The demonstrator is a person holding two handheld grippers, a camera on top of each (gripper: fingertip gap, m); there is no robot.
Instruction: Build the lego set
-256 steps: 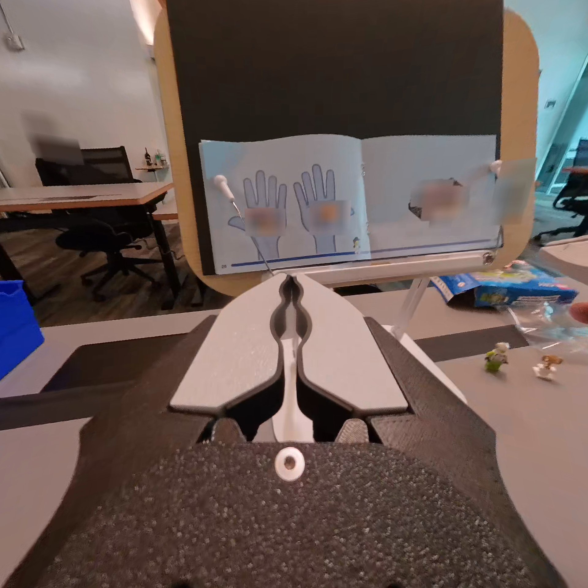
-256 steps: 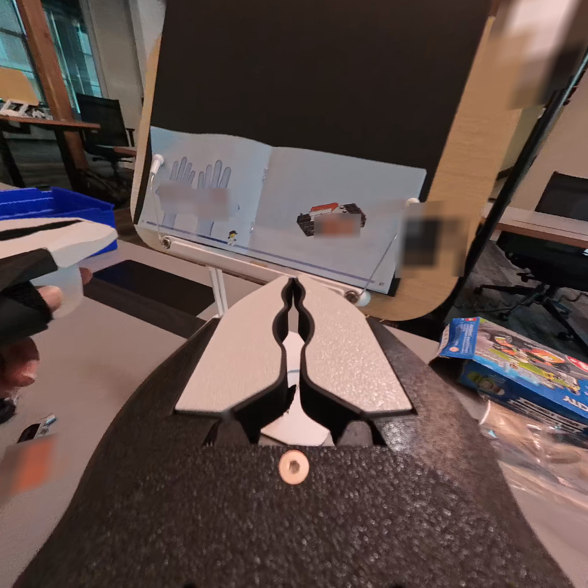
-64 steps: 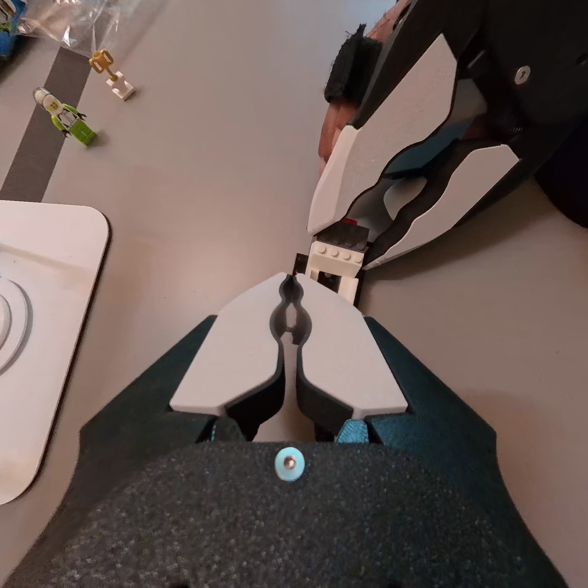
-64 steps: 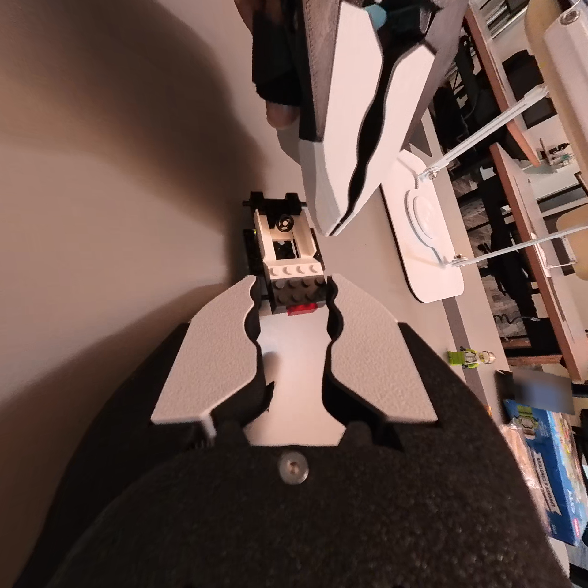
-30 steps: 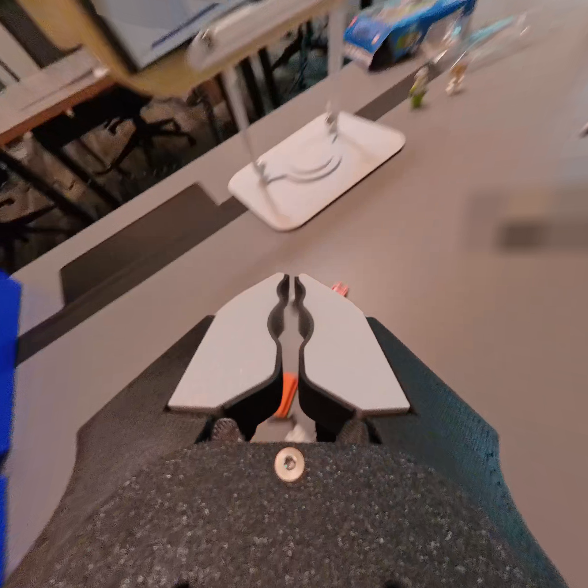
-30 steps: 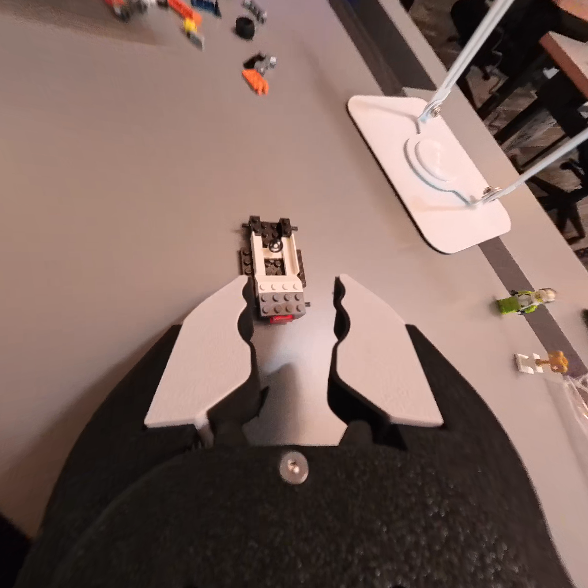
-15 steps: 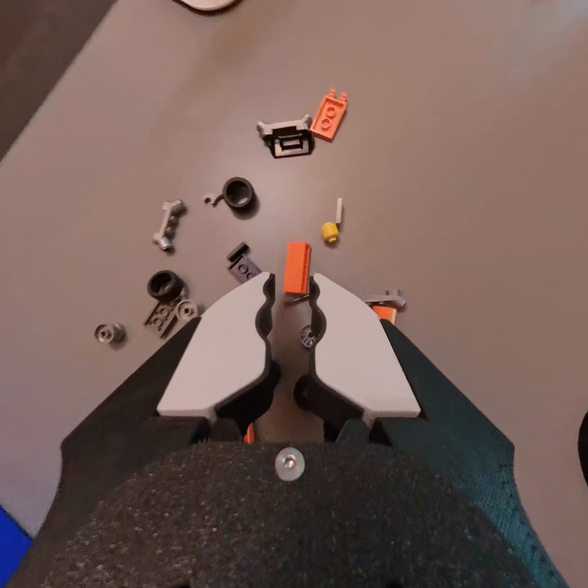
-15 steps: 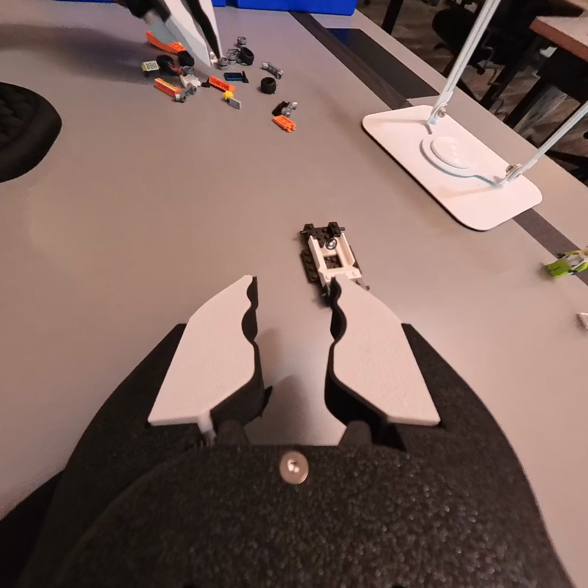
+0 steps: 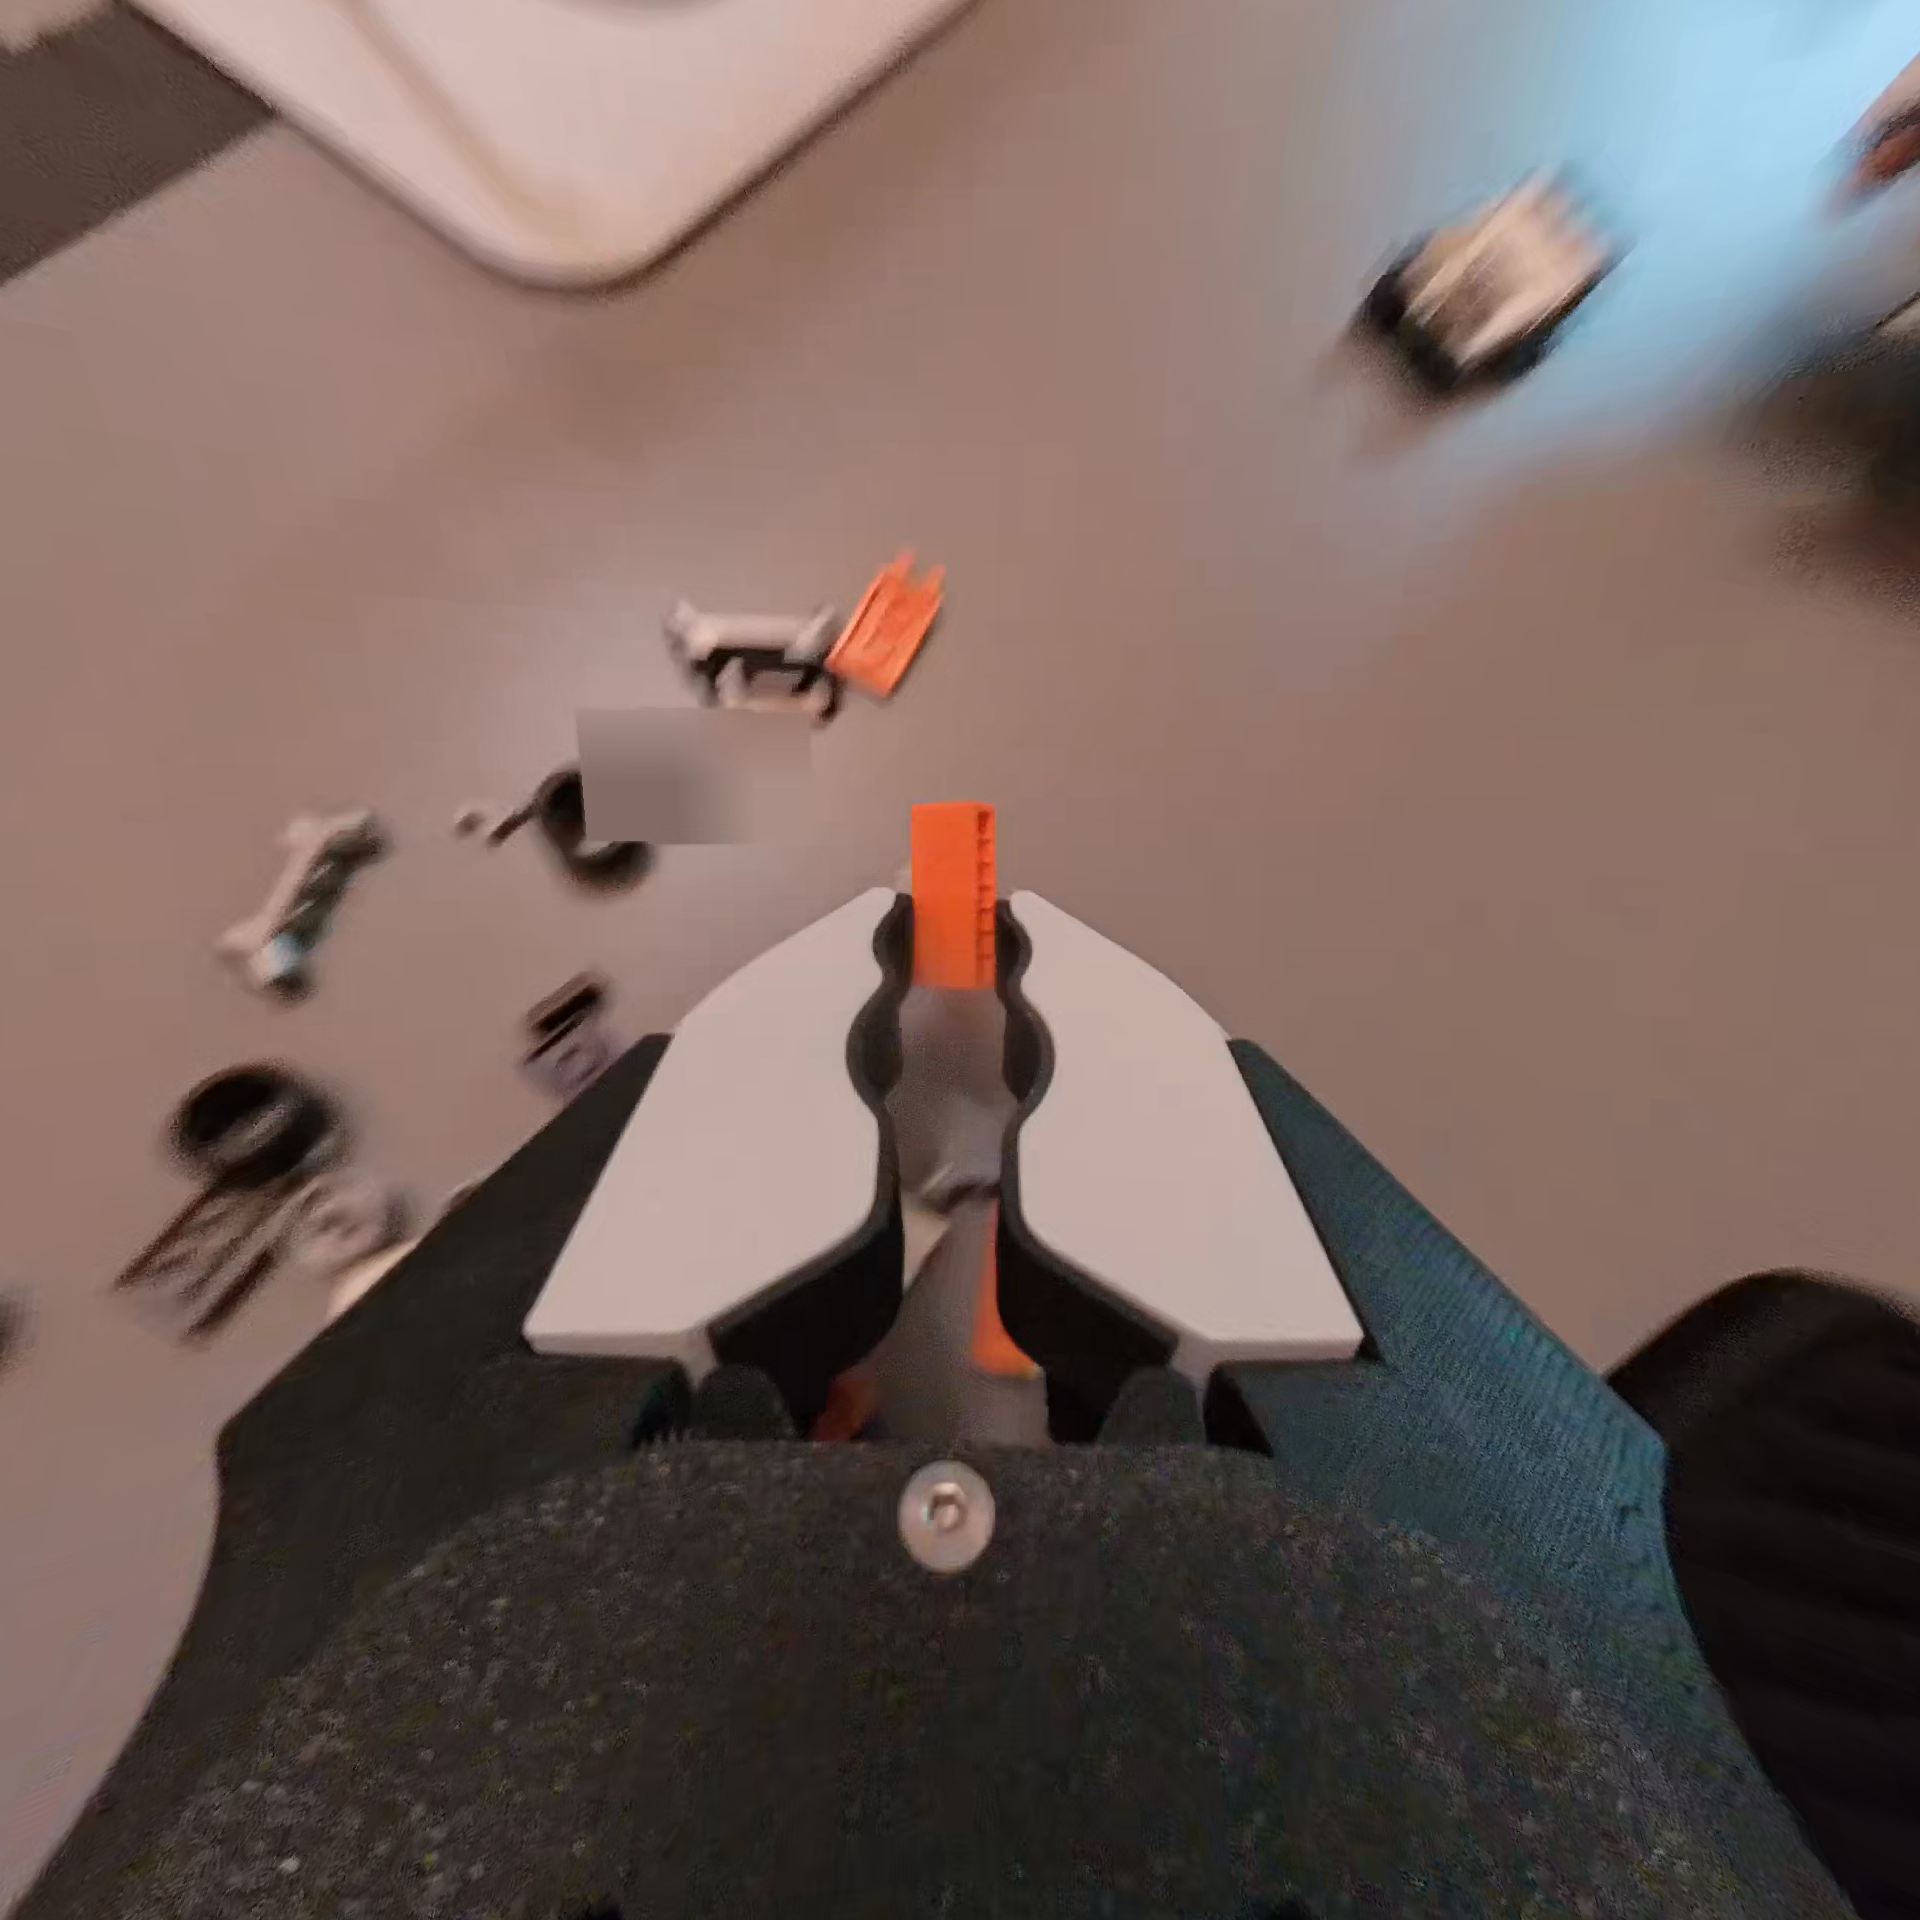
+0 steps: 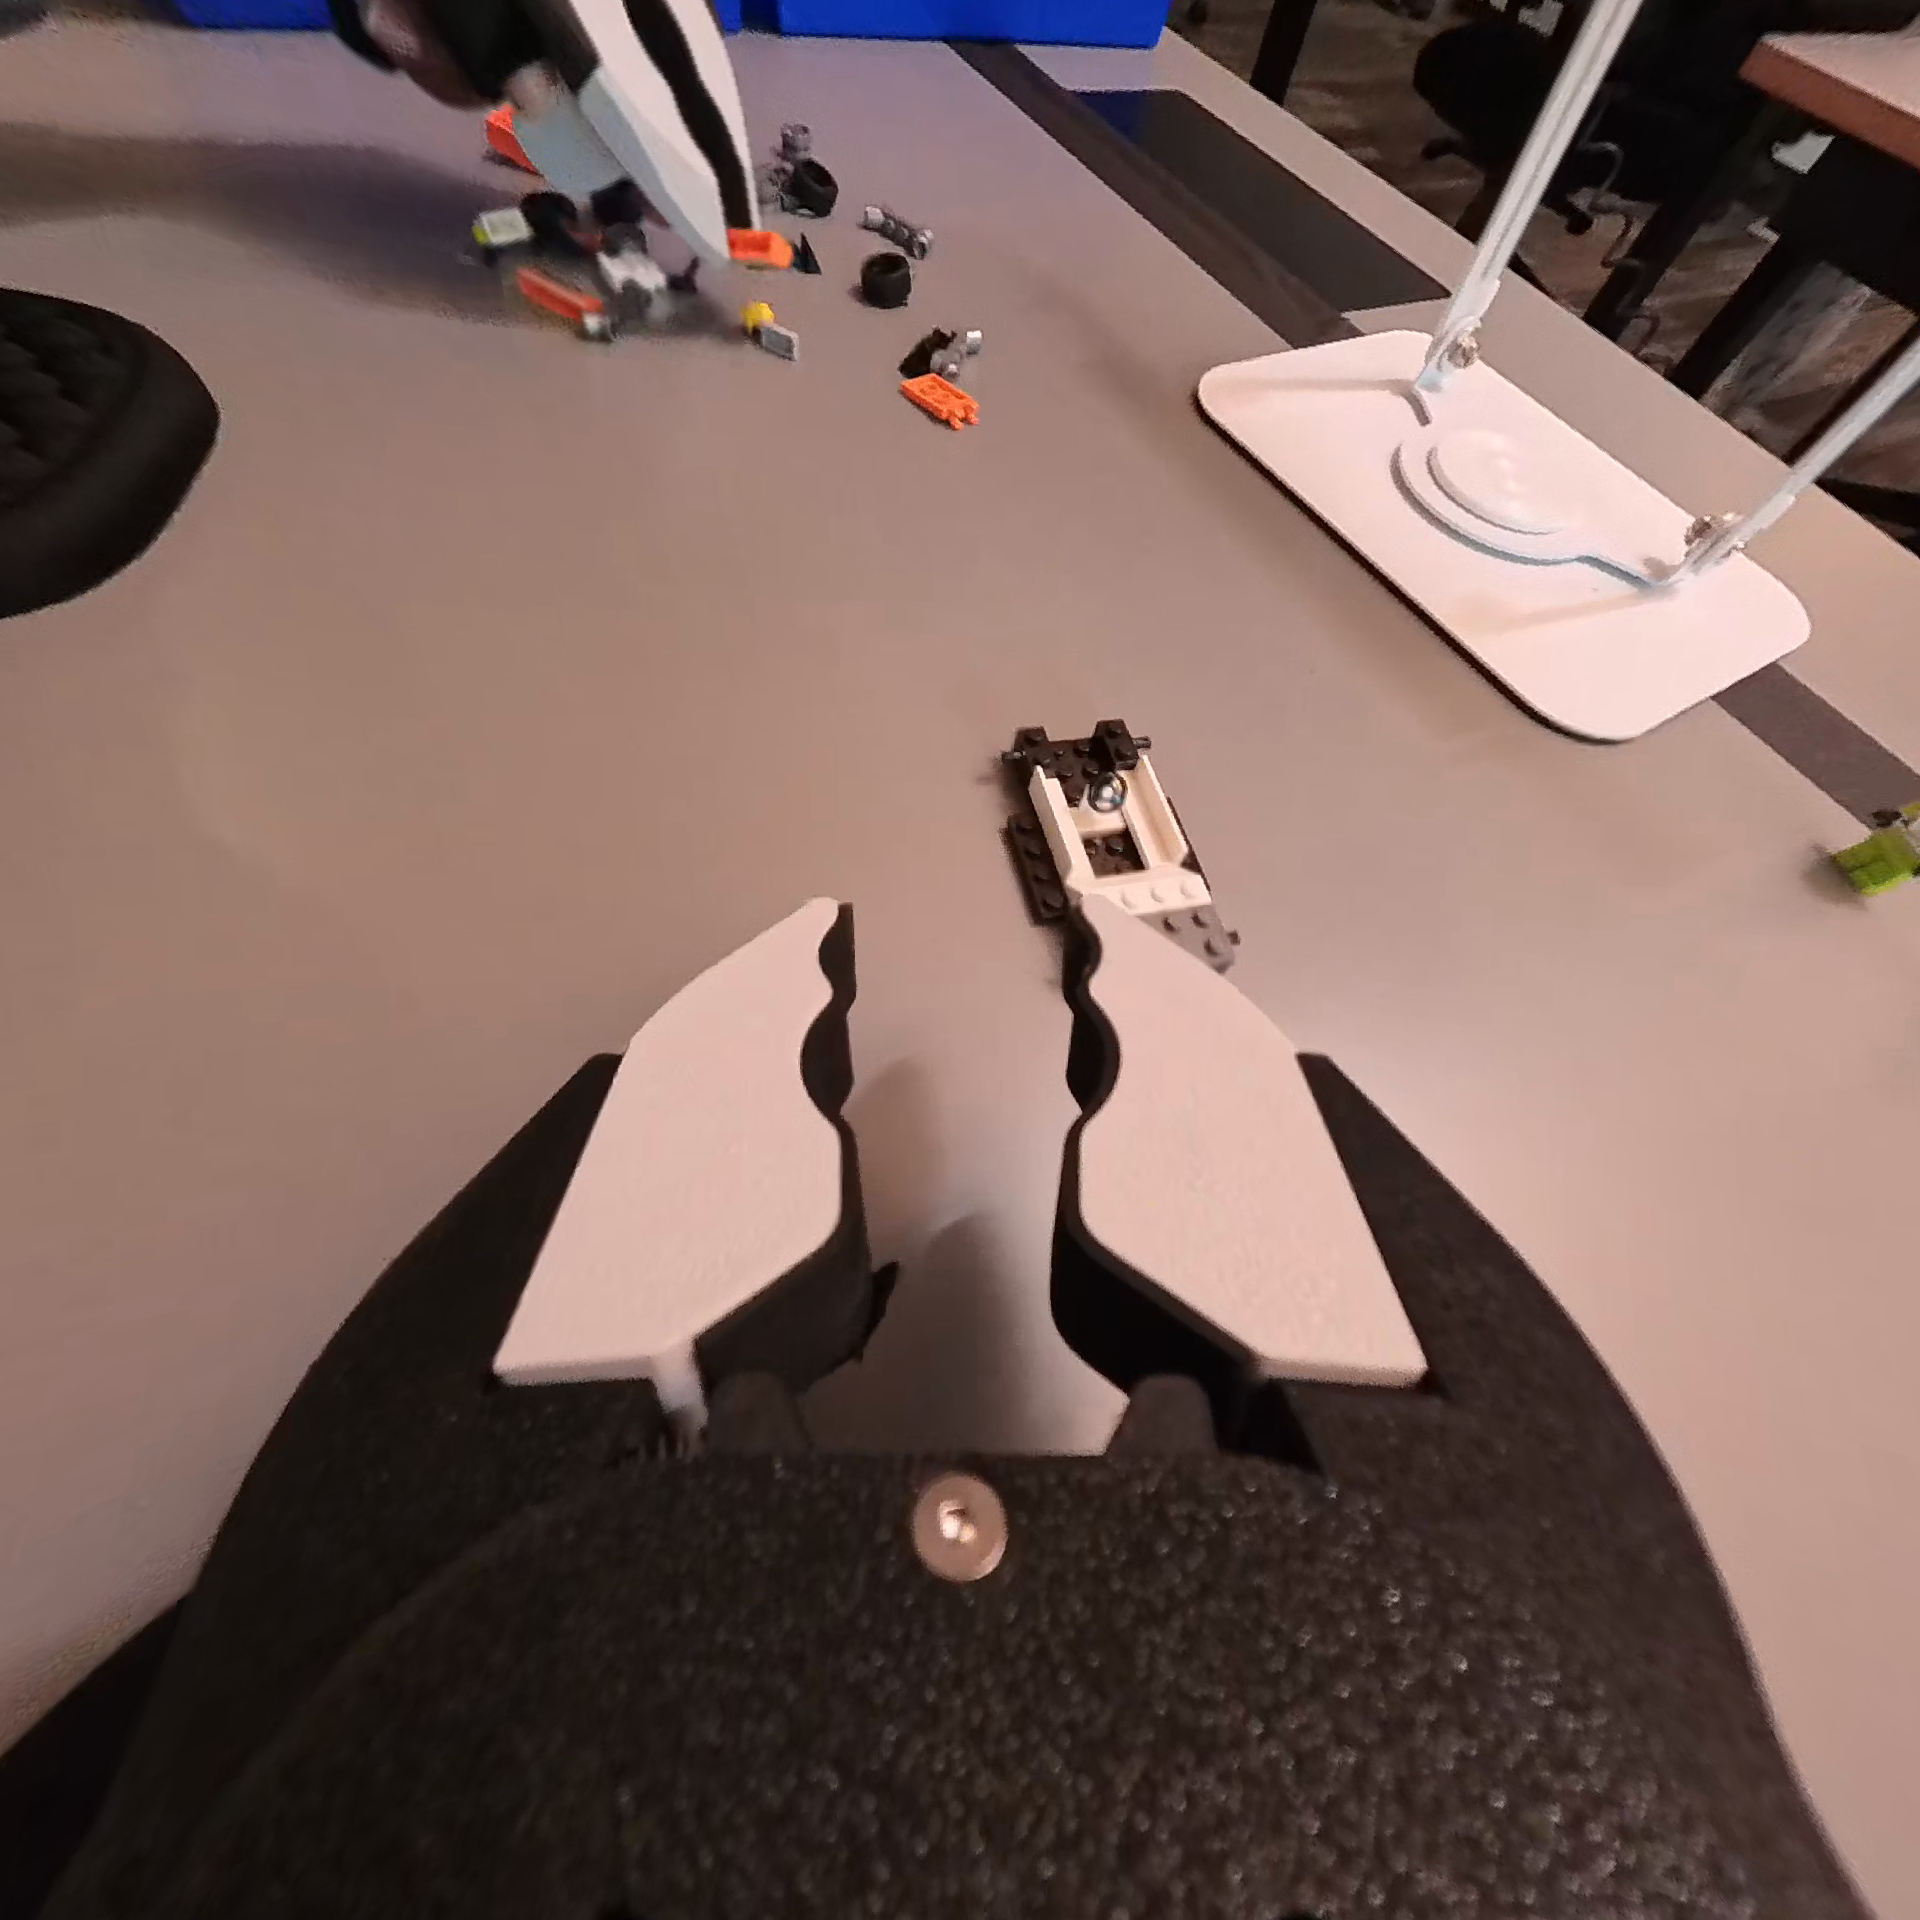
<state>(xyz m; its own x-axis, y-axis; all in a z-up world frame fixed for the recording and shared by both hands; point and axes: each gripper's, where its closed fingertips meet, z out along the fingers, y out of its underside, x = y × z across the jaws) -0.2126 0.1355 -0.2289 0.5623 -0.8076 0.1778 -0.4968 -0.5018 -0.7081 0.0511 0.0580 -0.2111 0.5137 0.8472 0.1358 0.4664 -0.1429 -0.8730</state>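
the left claw (image 9: 951,906) is clenched on an orange brick (image 9: 951,894) above the loose parts (image 10: 727,260). the right claw (image 10: 961,935) is released, empty, beside the half-built car (image 10: 1107,831) on the surface (image 10: 520,675). next, likely: carry the brick to the car and press it on.

An office: black swivel chairs (image 10: 1496,62) beside a neighbouring desk (image 10: 1839,78)

surface: grey table (image 10: 520,675) | on it: part-built car (image 10: 1112,831), loose lego bits (image 10: 790,270), white stand base (image 10: 1496,530), minifig (image 10: 1881,857)
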